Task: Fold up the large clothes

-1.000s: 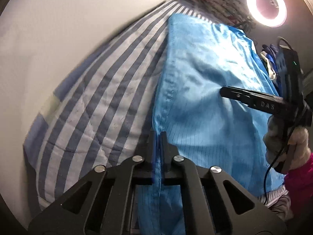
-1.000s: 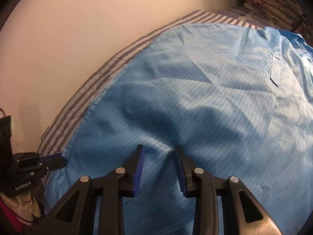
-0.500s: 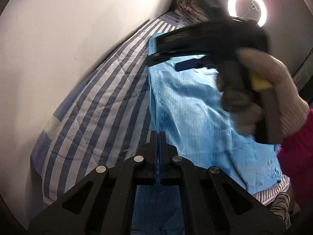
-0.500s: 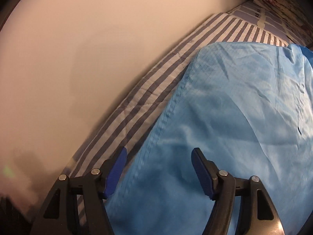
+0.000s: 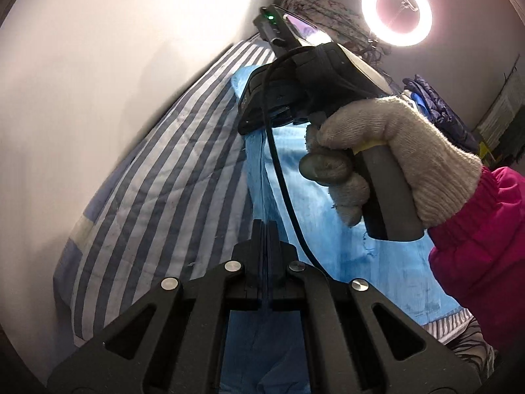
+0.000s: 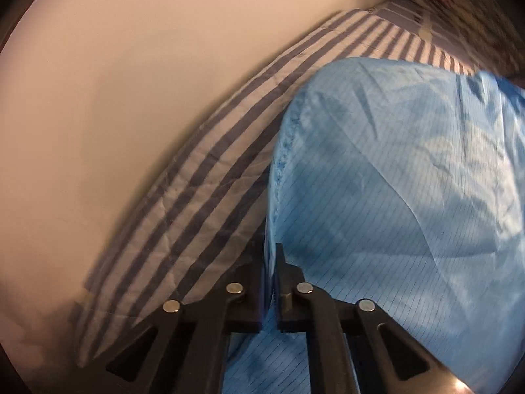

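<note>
- Here, the bed, under a blue-and-white striped cover, runs right against a pale wall; a band of bare cover lies between the wall and the garment's edge.
- The blue garment lies spread on the bed, its hemmed edge lifted toward both tongs.
- Left tongs are fully closed, pinching that edge.
- Right tongs are also clamped tight on the edge, further along; a gloved hand grips their handle.
- The fabric is thin, light blue, finely pinstriped, creased, with a stitched hem.
- A ring light glows beyond the bed.
</note>
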